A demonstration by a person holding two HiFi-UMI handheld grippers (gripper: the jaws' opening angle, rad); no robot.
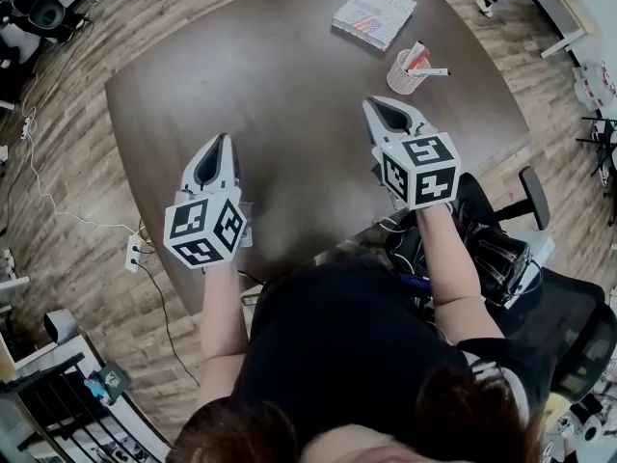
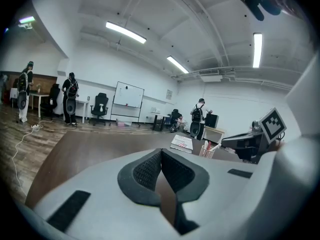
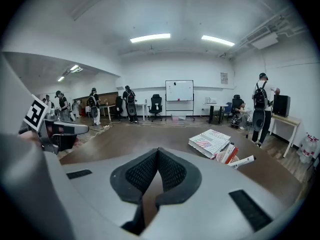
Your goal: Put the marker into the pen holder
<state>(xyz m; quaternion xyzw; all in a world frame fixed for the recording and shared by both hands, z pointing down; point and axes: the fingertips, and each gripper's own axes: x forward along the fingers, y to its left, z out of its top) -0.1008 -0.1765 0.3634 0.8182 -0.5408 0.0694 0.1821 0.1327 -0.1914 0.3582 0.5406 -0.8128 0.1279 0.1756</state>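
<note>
**Head view: both claws closed and empty, marker at the pen holder**

1. Task status. The left claw [image 1: 225, 140] and the right claw [image 1: 372, 103] are both pressed shut with nothing between their pads; each gripper view confirms this. Both hang over the near part of the tabletop [image 1: 280, 104], the left one well apart from the pen holder [image 1: 403, 75] and the right one nearer to it.
2. Location of the marker. The marker [image 1: 430, 71] lies almost level at the rim of the pen holder and sticks out to one side. No view shows whether its inner end sits inside the holder or only rests against it. If it is inside, the task is probably complete apart from seating the marker upright. If not, the pickup, the carry and the drop are all still to be done.
3. Materials and shapes.
   - Marker: slim white cylinder with a dark tip, smooth plastic by its look.
   - Pen holder: small pink cup with mesh walls and an open top, already containing other pens [image 1: 415, 56].
   - Tabletop: dark brown, matt, with rounded corners.
   - Book [image 1: 374, 13]: flat with a printed cover, lying beyond the holder.
   - Claw pads: black with a ribbed texture, set in grey shells.
</note>
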